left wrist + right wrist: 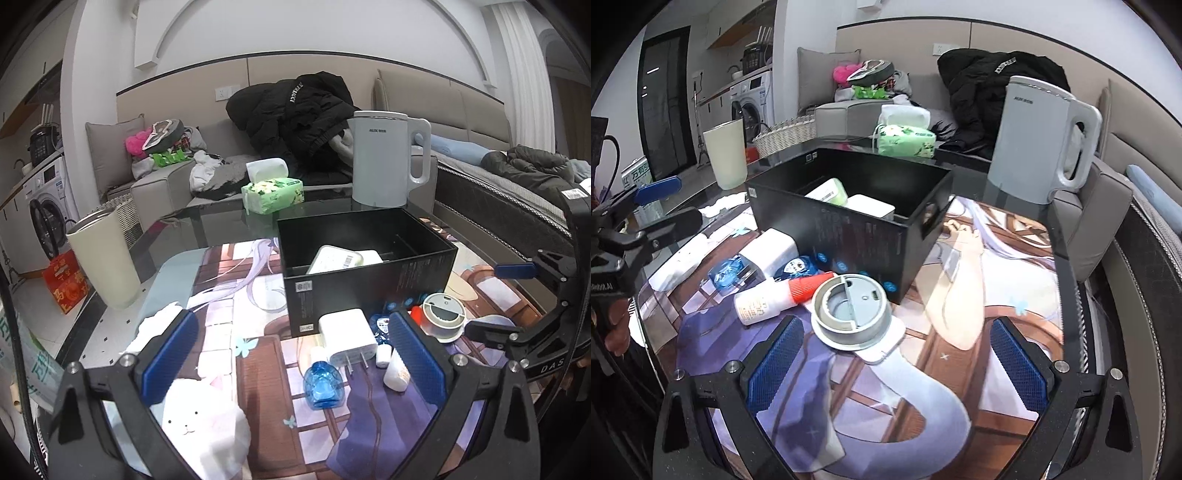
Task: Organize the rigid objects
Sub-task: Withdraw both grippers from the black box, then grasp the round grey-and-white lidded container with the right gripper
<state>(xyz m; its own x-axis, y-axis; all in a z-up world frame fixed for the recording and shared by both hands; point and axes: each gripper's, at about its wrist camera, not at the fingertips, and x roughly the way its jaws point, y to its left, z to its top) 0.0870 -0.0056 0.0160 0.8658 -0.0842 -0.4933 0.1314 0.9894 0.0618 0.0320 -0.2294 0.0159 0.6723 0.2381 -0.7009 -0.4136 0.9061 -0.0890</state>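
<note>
The white kettle [384,162] at twelve o'clock on the table carries a short dark brand word that seems to read "AUX" plus further characters too small to make out. The right tool's black frame [550,363], at three o'clock in the left wrist view, shows "DAS". The red carton [66,282] on the floor at nine o'clock bears yellow Chinese characters, too distorted to read, and the white print on the black box [364,273] is too small.

A black open-topped box [369,280] stands upright mid-desk, holding a pale green case [334,259] leaning on a white block [371,255]. Just before its near wall lie a white plug adapter [347,338], a blue bottle [323,384], a red-capped white bottle [772,301] on its side, and a grey round device [853,314].
</note>
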